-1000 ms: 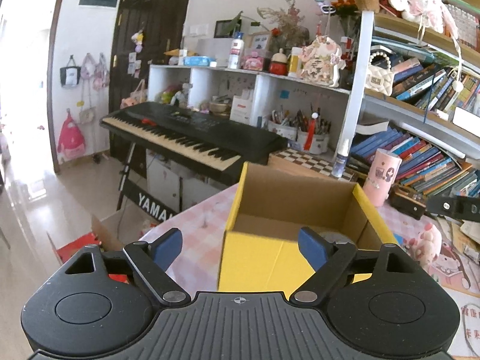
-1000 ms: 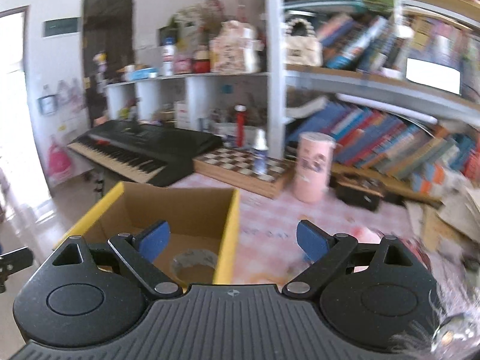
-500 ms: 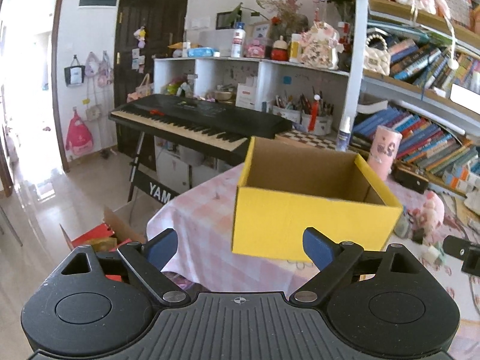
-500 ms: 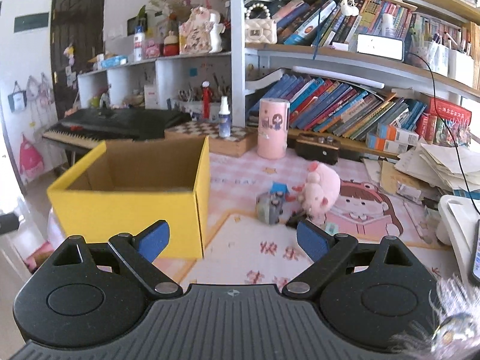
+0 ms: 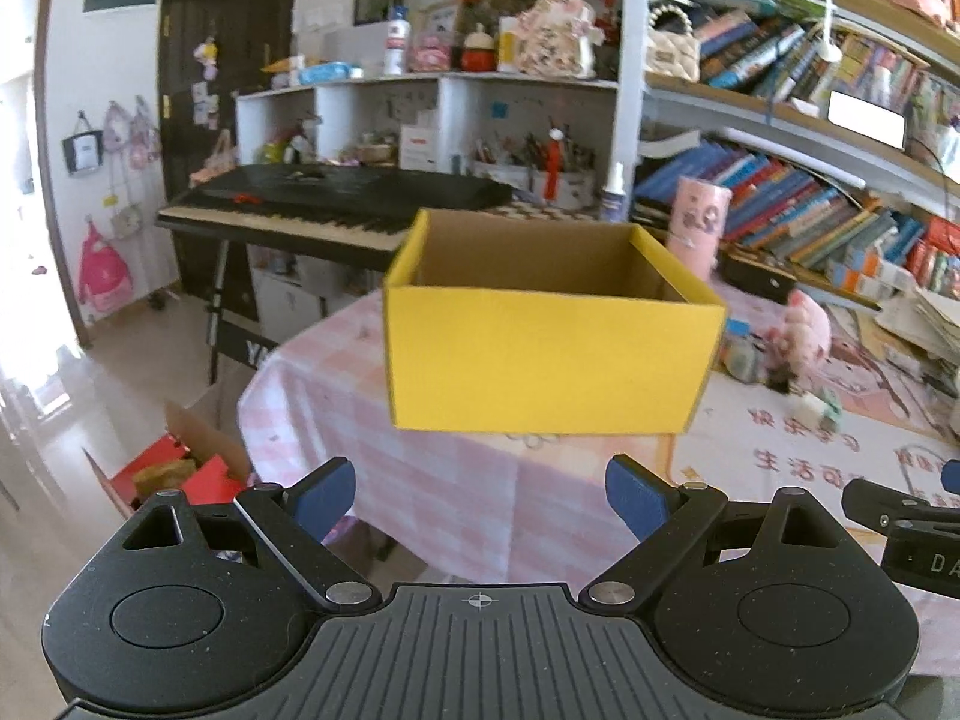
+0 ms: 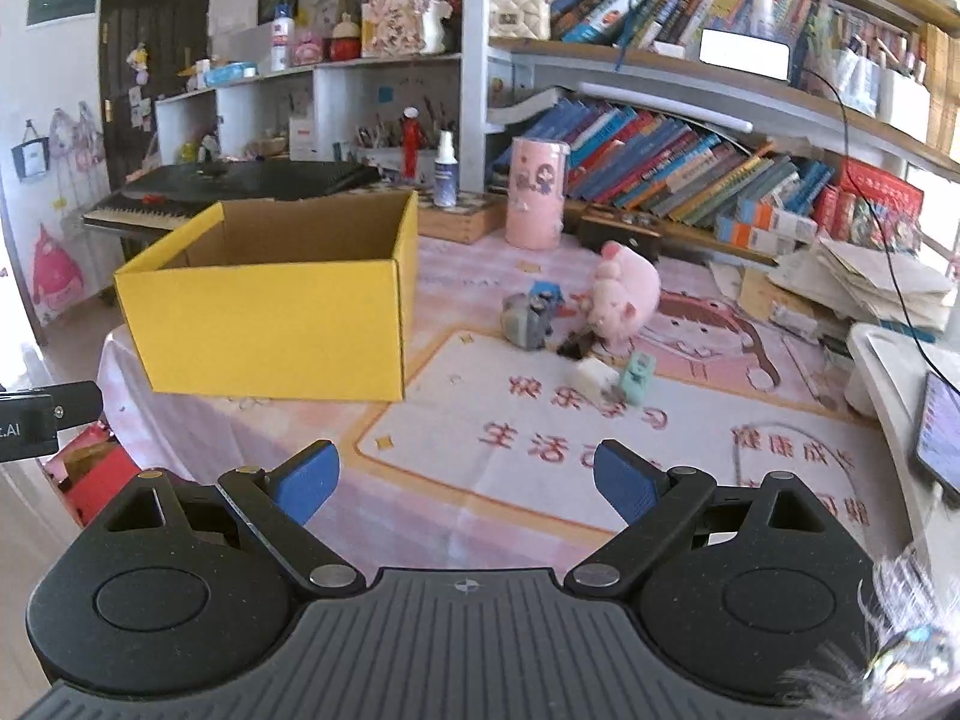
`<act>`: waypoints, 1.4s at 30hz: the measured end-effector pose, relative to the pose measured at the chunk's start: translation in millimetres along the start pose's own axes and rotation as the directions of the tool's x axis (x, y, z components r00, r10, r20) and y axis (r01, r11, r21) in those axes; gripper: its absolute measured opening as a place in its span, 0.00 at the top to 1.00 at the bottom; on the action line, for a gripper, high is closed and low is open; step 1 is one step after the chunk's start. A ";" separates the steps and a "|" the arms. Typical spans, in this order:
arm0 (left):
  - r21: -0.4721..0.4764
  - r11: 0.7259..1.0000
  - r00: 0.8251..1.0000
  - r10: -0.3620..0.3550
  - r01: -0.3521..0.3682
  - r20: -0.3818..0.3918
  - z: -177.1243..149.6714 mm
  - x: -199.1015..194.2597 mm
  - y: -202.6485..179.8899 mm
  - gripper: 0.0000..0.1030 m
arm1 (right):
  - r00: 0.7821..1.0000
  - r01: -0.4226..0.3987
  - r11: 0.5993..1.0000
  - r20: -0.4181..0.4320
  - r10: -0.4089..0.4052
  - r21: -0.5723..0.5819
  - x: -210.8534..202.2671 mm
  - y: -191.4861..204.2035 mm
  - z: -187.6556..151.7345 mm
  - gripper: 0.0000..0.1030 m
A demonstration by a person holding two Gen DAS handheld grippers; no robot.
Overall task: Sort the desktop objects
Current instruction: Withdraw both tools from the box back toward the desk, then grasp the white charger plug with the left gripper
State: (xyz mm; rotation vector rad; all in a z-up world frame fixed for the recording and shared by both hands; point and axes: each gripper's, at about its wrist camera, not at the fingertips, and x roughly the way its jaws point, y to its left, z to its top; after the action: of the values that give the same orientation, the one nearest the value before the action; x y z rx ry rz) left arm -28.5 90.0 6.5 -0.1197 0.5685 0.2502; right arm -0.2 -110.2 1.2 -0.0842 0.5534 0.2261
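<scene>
A yellow cardboard box (image 5: 549,354) (image 6: 273,324) stands open-topped on the left part of the pink-checked table (image 6: 420,516). Right of it lie a pink plush pig (image 6: 624,297), a grey-blue toy (image 6: 528,318), a white block (image 6: 594,375) and a mint green toy (image 6: 637,375). My left gripper (image 5: 480,495) is open and empty, back from the box near the table's left edge. My right gripper (image 6: 465,477) is open and empty over the printed mat (image 6: 540,432), short of the small toys. The box's inside is hidden from both views.
A pink cup (image 6: 536,192), a spray bottle (image 6: 444,168) and a wooden chessboard (image 6: 462,219) stand behind the box. Bookshelves (image 6: 690,162) line the back. Papers and a white tray (image 6: 888,372) crowd the right. A keyboard piano (image 5: 324,204) and a red floor box (image 5: 168,474) sit left.
Both grippers have drawn back from the yellow box and sunk; the box looks farther off and its inside is no longer seen. The small toys have come into the right wrist view.
</scene>
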 end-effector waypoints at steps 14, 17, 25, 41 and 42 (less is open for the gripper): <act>0.115 0.977 0.982 -0.174 0.181 -0.070 -8.8 12.8 -57.4 0.10 | 0.990 0.123 0.990 -0.074 -0.117 0.073 -11.2 -40.4 -20.4 0.10; 0.133 0.969 0.977 -0.200 0.209 -0.079 -8.3 15.9 -69.9 0.10 | 0.987 0.149 0.985 -0.081 -0.142 0.089 -11.7 -51.5 -21.2 0.10; 0.174 0.945 0.959 -0.261 0.277 -0.110 -5.2 29.0 -102.3 0.10 | 0.977 0.199 0.973 -0.103 -0.188 0.114 -4.2 -79.7 -18.2 0.10; 0.195 0.938 0.953 -0.260 0.288 -0.156 12.8 74.6 -161.9 0.11 | 0.973 0.209 0.971 -0.120 -0.196 0.114 41.9 -137.8 8.2 0.10; 0.198 0.937 0.953 -0.259 0.288 -0.158 13.9 77.6 -166.2 0.11 | 0.974 0.207 0.971 -0.121 -0.193 0.116 45.7 -142.6 10.5 0.10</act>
State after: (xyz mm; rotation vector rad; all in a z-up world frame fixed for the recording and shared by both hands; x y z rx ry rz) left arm 86.2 -51.9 -17.0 -0.0003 0.6973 -0.0938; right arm 76.5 -238.7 -11.4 -0.0271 0.6627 -0.0117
